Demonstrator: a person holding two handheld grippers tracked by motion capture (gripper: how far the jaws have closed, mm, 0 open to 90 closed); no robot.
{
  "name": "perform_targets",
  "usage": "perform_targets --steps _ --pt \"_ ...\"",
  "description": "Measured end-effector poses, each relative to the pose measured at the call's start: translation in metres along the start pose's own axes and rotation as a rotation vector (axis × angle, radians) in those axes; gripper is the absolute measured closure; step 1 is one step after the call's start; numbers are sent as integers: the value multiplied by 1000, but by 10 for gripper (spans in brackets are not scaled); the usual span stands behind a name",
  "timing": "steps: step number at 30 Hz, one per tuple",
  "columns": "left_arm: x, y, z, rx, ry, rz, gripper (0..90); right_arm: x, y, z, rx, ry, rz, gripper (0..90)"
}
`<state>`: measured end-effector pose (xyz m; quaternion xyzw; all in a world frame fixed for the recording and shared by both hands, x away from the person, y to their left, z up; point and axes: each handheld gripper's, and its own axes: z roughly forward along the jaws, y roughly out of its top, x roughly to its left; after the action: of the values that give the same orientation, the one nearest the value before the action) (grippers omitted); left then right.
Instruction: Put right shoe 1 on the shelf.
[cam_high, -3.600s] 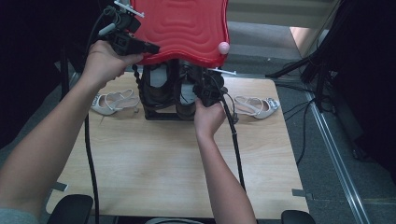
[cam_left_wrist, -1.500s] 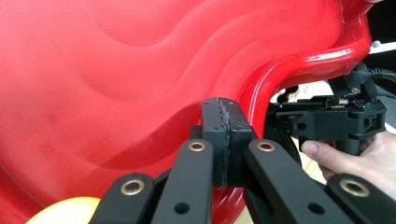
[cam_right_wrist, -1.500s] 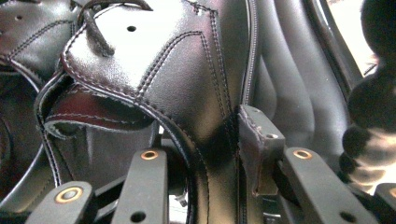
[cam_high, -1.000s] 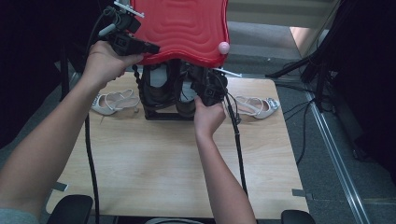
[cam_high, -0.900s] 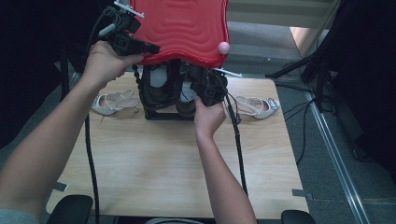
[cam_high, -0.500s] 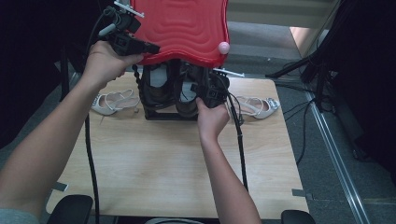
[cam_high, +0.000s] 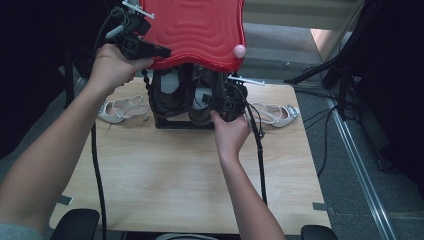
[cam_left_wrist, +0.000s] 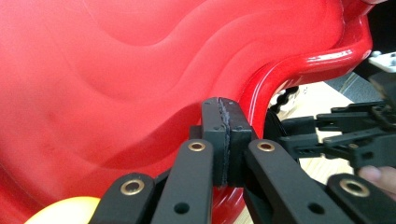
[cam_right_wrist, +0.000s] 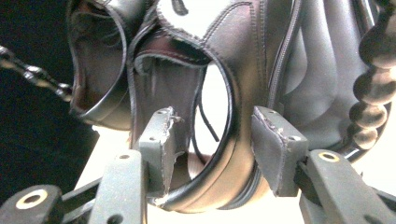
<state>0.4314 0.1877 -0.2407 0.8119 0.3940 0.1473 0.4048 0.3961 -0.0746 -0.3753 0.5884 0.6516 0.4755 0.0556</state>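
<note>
The red lid looks like glossy moulded plastic with smooth rippled relief. Below it, the black shoes are smooth leather with a soft sheen and stitched edges. The table under them is matt pale wood grain — beside them, white sandals look satiny.

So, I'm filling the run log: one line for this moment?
left gripper: shut on red lid | right gripper: jaws just opening around black shoe rim

high view: above, looking down on table | gripper views: close-up, both face red lid
</note>
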Motion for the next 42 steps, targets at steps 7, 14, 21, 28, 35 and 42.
perform_targets --steps 7,14,21,28,35,42 --pt "0 0 0 0 0 -2 900 4 -14 -17 23 9 -41 520" --pt "0 0 0 0 1 -3 900 -6 -36 -27 28 23 -42 542" --pt "0 -1 0 -3 0 -1 900 -10 -60 -20 40 5 -88 621" --pt "0 -1 0 -6 0 0 900 -11 -74 -4 65 15 -98 757" --pt "0 -2 0 -20 0 3 900 -14 -83 10 70 46 -103 890" --pt "0 -3 0 -20 -1 2 900 -13 -82 20 71 39 -110 895"
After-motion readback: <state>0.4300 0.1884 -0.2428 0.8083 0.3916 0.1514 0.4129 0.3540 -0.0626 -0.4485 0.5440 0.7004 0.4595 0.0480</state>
